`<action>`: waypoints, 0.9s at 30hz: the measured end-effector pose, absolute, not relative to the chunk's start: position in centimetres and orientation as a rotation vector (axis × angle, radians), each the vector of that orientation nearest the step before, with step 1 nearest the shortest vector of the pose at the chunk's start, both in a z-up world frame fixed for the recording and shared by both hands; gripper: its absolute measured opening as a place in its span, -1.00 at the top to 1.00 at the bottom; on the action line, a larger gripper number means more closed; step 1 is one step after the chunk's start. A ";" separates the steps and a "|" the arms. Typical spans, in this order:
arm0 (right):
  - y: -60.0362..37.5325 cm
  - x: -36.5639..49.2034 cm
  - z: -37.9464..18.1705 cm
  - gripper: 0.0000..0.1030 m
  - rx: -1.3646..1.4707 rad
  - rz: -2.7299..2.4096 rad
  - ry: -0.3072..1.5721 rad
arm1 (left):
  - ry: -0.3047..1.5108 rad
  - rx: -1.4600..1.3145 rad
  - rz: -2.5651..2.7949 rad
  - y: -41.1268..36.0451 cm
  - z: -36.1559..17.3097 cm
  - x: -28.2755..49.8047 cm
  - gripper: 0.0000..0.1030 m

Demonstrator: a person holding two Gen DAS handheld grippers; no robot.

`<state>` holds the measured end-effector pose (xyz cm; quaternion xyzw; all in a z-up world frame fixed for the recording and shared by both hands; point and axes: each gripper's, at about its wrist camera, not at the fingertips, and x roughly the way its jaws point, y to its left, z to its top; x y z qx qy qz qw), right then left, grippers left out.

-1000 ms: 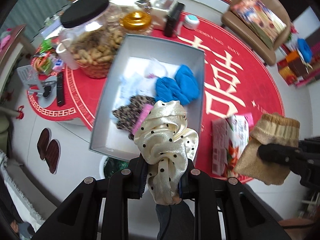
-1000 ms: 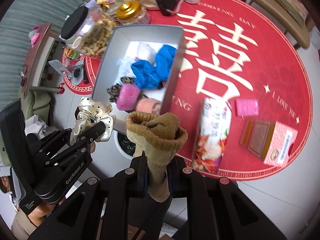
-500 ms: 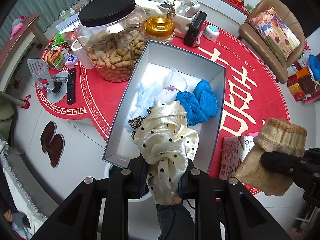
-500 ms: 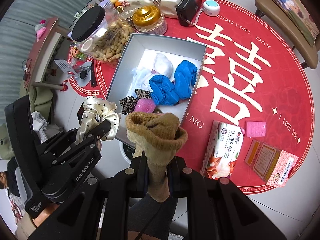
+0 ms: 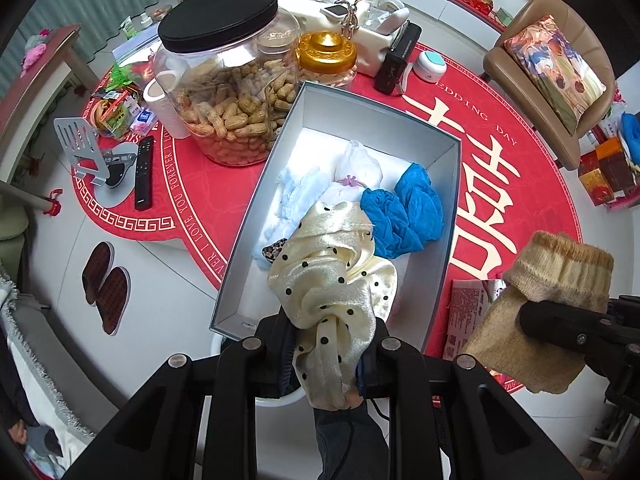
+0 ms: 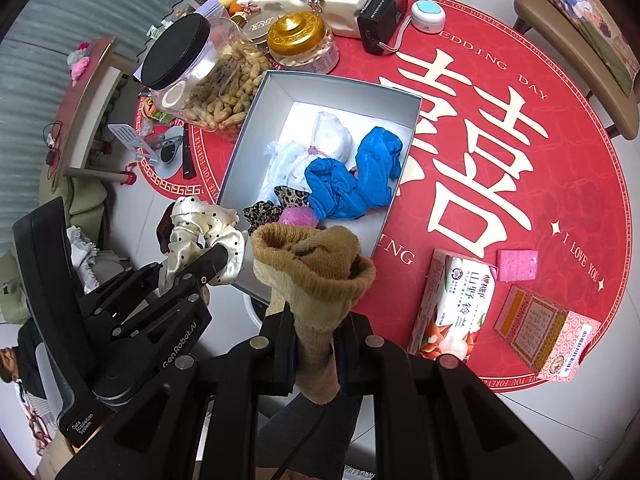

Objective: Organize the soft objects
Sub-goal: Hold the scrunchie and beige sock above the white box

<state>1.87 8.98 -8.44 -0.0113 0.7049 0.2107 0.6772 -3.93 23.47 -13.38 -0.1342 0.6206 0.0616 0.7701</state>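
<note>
Since a second ago both my hands have drifted so that the open grey cardboard box (image 5: 448,216) sits more squarely ahead of me and the big clear peanut jar with the black lid (image 5: 224,80) has come fuller into view. My left gripper (image 5: 328,344) has its fingers pinched narrow on a cream satin scrunchie with black dots (image 5: 332,276), which bunches up above the fingers and hangs over the near end of the box. My right gripper (image 6: 316,344) has its fingers closed narrow on a tan knitted sock (image 6: 312,272), cuff uppermost and gaping, held above the near corner of the box; in the left view the same sock (image 5: 552,280) hangs to the right of the box, over the edge of the round red table (image 5: 520,184). Inside the box lie a crumpled blue cloth (image 6: 352,172), a white fabric bundle (image 6: 320,140), a leopard-print scrunchie (image 6: 280,204) and a pink fuzzy piece (image 6: 298,218), all crowded toward the near half. On the table to the right of the box lie a pink tissue packet (image 6: 456,304), a small pink sponge (image 6: 516,266) and a pink patterned carton (image 6: 548,340), well apart from the box. A gold-lidded jar (image 6: 298,38) stands just beyond the box's far end.
</note>
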 end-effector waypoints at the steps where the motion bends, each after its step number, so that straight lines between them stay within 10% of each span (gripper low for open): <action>1: 9.1 2.0 -8.5 0.69 -0.025 0.473 1.585 | 1.347 -0.289 0.135 23.6 -13.4 -3.9 0.53; 27: 9.2 3.3 -9.4 0.69 -0.002 0.461 1.600 | 1.367 -0.279 0.125 23.7 -14.0 -2.8 0.53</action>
